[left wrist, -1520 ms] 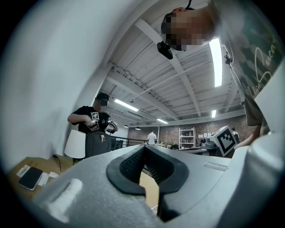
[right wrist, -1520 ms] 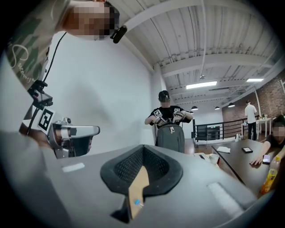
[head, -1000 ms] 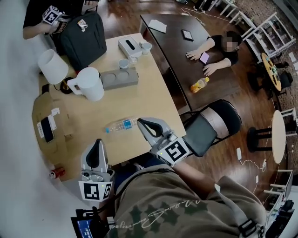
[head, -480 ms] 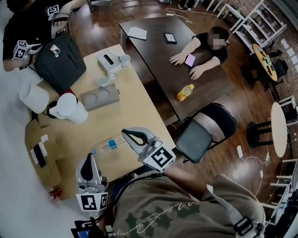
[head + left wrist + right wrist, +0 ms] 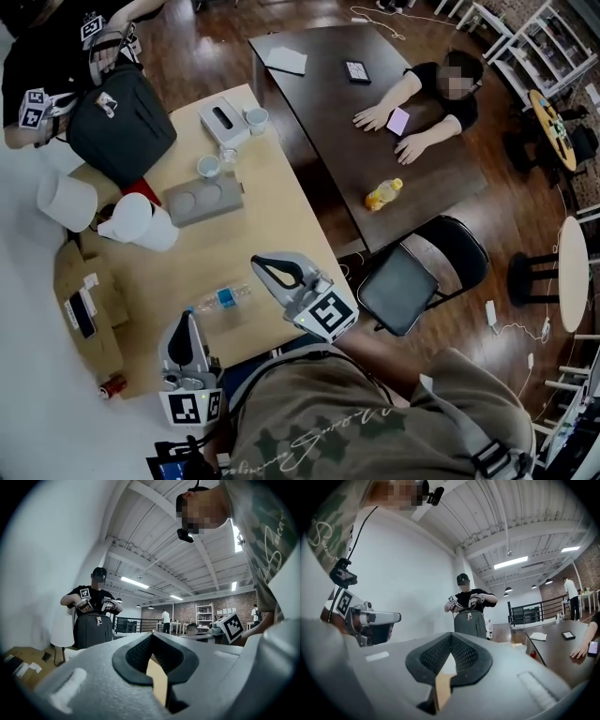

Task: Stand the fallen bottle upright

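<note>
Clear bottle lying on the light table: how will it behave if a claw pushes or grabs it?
It will probably roll: the bottle is round and lies on its side on the flat table. It looks like thin clear plastic, so a hard squeeze may dent it and the smooth wall may slip. Its weight is unclear, since the fill level can't be read.

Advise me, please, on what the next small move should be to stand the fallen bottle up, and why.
Probably open the right hand-held gripper. Its jaws are shut with nothing between them, and the bottle lies untouched on its side on the table, just beyond its tip. With the jaws open, it could then close around the bottle.
</note>
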